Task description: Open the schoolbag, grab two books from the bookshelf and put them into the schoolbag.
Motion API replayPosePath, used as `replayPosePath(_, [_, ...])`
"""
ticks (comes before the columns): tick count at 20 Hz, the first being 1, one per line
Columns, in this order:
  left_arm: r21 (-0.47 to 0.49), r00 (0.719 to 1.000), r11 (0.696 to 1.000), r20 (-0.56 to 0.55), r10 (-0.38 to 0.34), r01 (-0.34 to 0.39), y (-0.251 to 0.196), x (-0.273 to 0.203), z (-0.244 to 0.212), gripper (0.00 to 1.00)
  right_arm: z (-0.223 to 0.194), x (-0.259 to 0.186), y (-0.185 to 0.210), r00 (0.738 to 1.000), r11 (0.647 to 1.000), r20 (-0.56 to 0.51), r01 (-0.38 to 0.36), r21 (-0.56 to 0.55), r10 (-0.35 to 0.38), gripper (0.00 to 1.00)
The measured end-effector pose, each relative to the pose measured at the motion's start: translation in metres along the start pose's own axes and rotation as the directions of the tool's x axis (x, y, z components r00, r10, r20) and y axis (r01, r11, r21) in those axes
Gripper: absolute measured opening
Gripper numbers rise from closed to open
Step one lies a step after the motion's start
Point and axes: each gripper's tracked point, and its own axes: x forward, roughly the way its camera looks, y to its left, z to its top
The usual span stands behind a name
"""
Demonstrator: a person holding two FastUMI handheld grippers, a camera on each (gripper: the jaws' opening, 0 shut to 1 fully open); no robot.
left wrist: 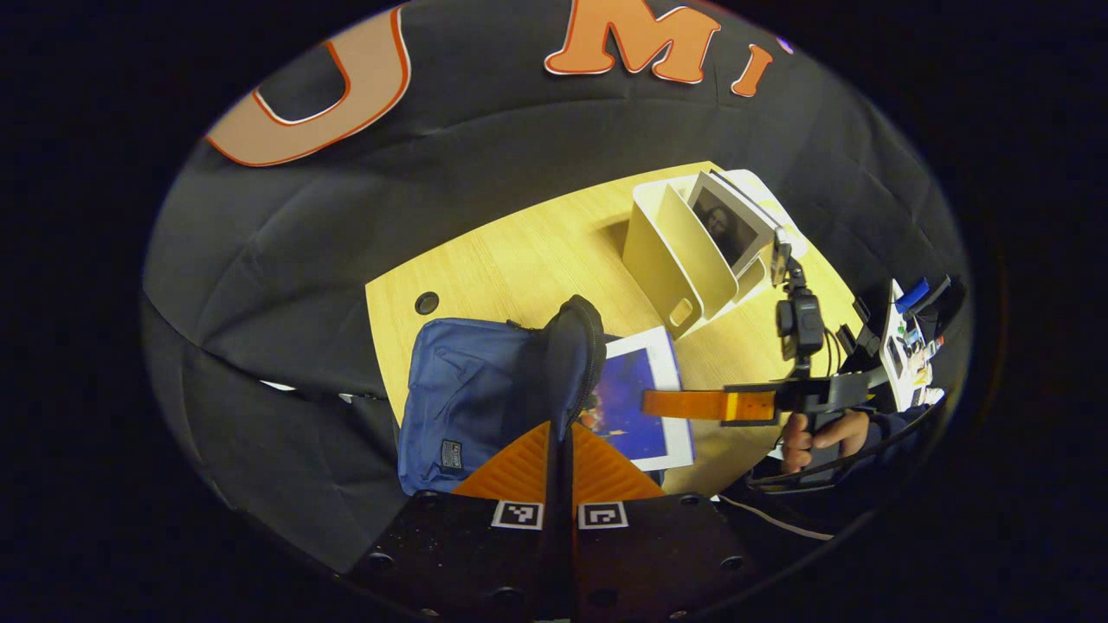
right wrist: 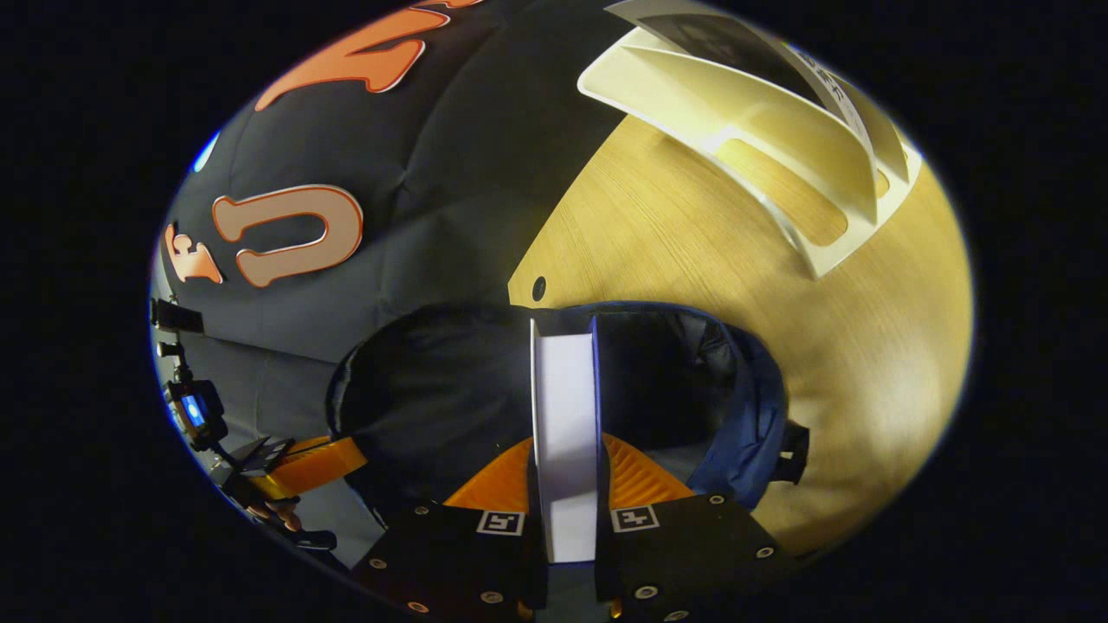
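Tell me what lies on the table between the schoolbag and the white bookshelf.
In the left gripper view, bare wooden table separates the schoolbag from the bookshelf. The book held by the right gripper is beside the bag, nearer the camera.

- The left gripper view looks down from above the blue schoolbag (left wrist: 472, 398), which lies close below the lens on the wooden table (left wrist: 537, 251). The white bookshelf (left wrist: 684, 260) stands beyond the bag.
- The right gripper view sits very near the schoolbag (right wrist: 744, 415), facing into its open mouth, the bookshelf (right wrist: 779, 164) beyond.
- Both views share bag, table (right wrist: 692, 251) and bookshelf.
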Motion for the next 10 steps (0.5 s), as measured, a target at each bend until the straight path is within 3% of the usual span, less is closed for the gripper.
replayPosePath(10, [0.093, 1.0, 0.996, -0.015, -0.01, 0.012, -0.022, 0.01, -0.006, 0.01, -0.021, 0.056, 0.001, 1.0, 1.0, -0.018, -0.016, 0.001, 0.016, 0.23])
